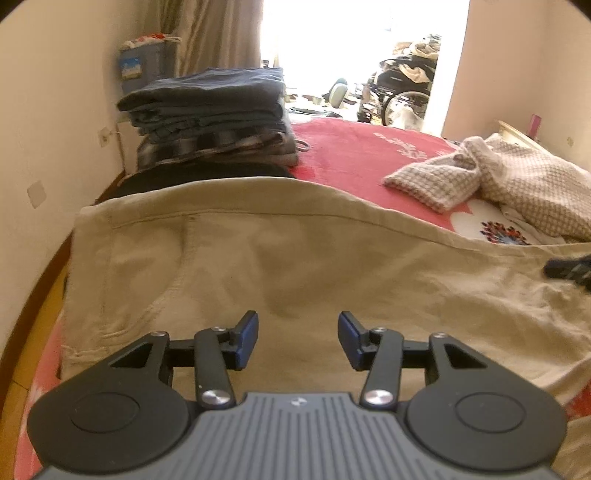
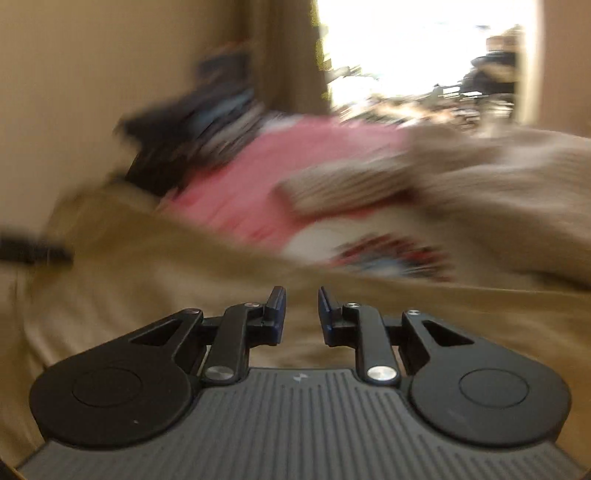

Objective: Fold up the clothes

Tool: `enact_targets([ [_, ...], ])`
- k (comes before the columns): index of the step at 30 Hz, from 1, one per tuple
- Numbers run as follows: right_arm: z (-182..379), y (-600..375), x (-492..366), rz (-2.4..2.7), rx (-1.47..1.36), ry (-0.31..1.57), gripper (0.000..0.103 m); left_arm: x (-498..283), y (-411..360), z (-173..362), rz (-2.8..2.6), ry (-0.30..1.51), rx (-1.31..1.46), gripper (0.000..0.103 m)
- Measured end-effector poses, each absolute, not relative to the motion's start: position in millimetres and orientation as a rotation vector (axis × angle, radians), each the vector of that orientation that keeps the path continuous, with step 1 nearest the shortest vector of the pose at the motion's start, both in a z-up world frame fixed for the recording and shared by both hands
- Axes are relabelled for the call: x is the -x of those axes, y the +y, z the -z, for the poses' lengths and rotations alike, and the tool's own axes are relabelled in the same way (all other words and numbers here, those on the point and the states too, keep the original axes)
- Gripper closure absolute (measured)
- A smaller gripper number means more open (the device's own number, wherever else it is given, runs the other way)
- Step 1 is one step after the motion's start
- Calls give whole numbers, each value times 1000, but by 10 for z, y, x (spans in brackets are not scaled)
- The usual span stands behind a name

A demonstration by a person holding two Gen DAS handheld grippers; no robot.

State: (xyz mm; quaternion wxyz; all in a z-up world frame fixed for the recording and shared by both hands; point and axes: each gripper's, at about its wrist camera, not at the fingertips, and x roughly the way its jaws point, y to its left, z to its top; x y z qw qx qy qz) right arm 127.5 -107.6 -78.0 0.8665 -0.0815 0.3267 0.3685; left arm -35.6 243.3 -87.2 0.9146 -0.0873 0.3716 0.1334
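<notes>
Bedroom, cream walls, bright doorway (image 1: 354, 48) at the back with glare washing out what lies past it; a wheel and piled clutter just show there. Curtain (image 1: 218, 33) hangs left of the doorway.

Bed (image 1: 354, 147) with red floral cover fills the middle ground.

Khaki garment (image 1: 295, 258) lies spread flat across the near part of the bed, seam running along its far edge, a pocket-like stitched panel at its left end. It fills the space under both cameras.

Stack of folded clothes (image 1: 210, 110), mostly dark blue with a plaid piece low down, sits at the bed's far left, near the wall. A black item lies between the stack and the khaki garment.

Checked knit garment (image 1: 517, 181), cream and grey, lies crumpled on the right side of the bed, beyond the khaki one.

Left hand-held gripper (image 1: 298, 339): jaws apart, blue pads clear, nothing between them, poised over the khaki cloth.

Right hand-held gripper (image 2: 302, 314): jaws narrowly apart, no cloth caught in the gap, over the khaki garment (image 2: 369, 306). Right view heavily motion-blurred; the bed (image 2: 295, 155) and stack (image 2: 207, 118) are only smears. In the left view the right gripper's dark tip shows at the right edge, over the cloth.
</notes>
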Motion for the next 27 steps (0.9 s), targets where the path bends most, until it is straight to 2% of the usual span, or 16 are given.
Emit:
enact_targets([
  [3, 1092, -949, -1573, -702, 256, 743, 85, 383, 2599, 844, -288, 753, 200, 54],
  [5, 1168, -1105, -1829, -593, 214, 757, 87, 397, 2706, 797, -291, 734, 207, 54],
  [8, 1019, -1371, -2051, -400, 108, 731, 83, 358, 2851, 685, -275, 685, 213, 53],
  [14, 820, -1453, -1940, -616, -85, 729, 83, -52, 3257, 698, -335, 662, 246, 52],
  [16, 943, -1391, -2008, -642, -63, 799, 83, -168, 3469, 773, -371, 680, 330, 60],
  [18, 1102, -1328, -2104, -528, -19, 843, 84, -190, 3671, 800, -388, 681, 466, 61],
  [21, 1063, -1538, -2216, -409, -162, 812, 83, -40, 3748, 649, -424, 633, 547, 49],
  [27, 641, -1844, -1978, -428, -201, 720, 81, 565, 3692, 42, -444, 568, 490, 46],
])
